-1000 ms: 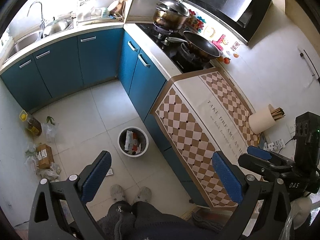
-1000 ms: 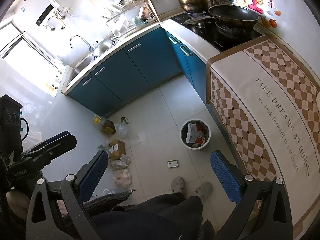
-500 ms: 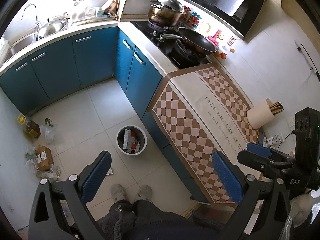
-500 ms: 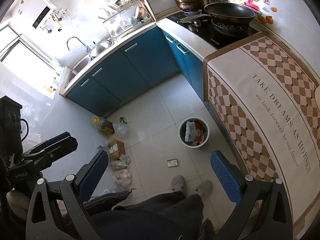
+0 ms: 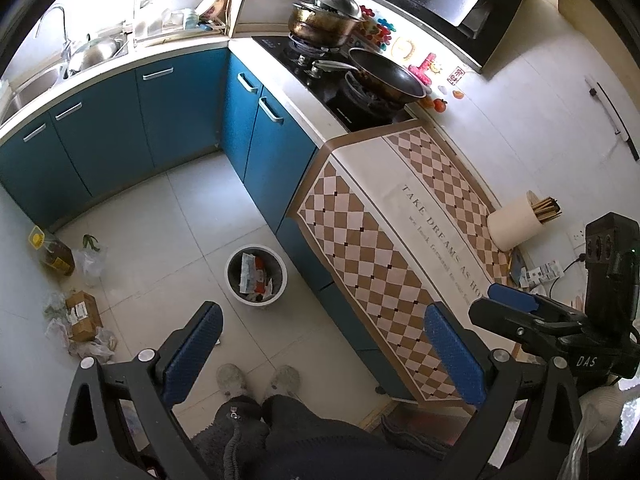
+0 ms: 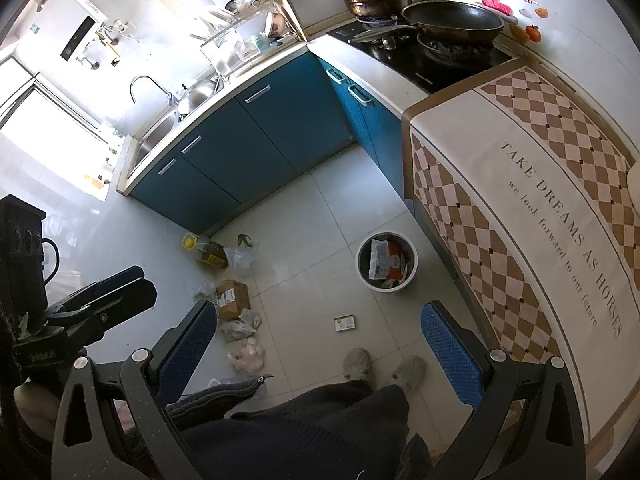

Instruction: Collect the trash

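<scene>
A round white trash bin holding wrappers stands on the tiled floor beside the blue cabinets. A small flat packet lies on the floor in front of the bin, near the person's slippers. My left gripper is held high above the floor, open, with nothing between its blue pads. My right gripper is likewise high and open, empty. Each gripper shows at the edge of the other's view: the right gripper and the left gripper.
A cardboard box, plastic bags and an oil bottle sit along the left wall. The counter carries a checked cloth, a chopstick holder, a pan and a pot. A sink is at the back.
Both views have drifted slightly: the kitchen scene has shifted up and left in the left wrist view and a little right in the right wrist view. Both grippers stay open and empty.
</scene>
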Demonstrator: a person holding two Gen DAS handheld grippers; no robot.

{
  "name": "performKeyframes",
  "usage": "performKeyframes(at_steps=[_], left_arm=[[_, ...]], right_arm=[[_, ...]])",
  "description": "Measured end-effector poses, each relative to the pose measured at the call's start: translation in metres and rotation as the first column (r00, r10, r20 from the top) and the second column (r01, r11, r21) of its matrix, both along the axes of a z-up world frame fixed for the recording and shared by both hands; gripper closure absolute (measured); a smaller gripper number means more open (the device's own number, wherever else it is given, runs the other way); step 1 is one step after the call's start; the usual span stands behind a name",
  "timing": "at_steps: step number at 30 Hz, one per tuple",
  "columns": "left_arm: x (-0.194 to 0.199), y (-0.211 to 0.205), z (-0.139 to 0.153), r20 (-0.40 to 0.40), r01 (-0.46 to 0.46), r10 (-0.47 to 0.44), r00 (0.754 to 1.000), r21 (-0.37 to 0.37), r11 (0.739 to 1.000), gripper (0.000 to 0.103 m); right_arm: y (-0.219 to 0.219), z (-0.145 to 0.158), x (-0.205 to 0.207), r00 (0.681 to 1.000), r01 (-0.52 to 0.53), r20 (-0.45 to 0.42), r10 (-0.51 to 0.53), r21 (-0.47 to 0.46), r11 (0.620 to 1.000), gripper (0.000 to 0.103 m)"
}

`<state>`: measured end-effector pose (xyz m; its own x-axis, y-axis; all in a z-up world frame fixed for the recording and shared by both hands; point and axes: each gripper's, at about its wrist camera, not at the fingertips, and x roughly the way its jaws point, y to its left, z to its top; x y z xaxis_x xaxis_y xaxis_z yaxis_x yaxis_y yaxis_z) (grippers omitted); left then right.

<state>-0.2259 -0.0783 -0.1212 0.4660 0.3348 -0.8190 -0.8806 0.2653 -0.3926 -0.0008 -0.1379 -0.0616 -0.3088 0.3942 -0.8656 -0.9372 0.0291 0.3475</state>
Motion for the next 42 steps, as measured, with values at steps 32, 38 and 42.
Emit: performKeyframes(at_steps=[32, 38, 42], left_arm=[[0.0035, -0.006, -0.0007, 0.001, 0.001, -0.001, 1.0, -0.001, 1.0, 0.0], [0.003, -0.0052, -0.0002, 0.002, 0.006, -0.006, 1.0, 0.0, 1.0, 0.0], [-0.0011, -0.0039, 0.0009, 0.012, 0.005, -0.005, 1.0, 0.006, 1.0, 0.0]], right_arm=[[-0.0029, -0.0013, -0.0009, 1.0, -0.001, 0.001, 0.001, -0.006, 1.0, 0.0], [-0.0031, -0.0013, -0.0009, 1.0, -0.002, 0.002, 0.002, -0.006, 1.0, 0.0], [-0.0031, -0.0013, -0.001, 1.0, -0.002, 0.003, 0.002, -0.006, 1.0, 0.0]])
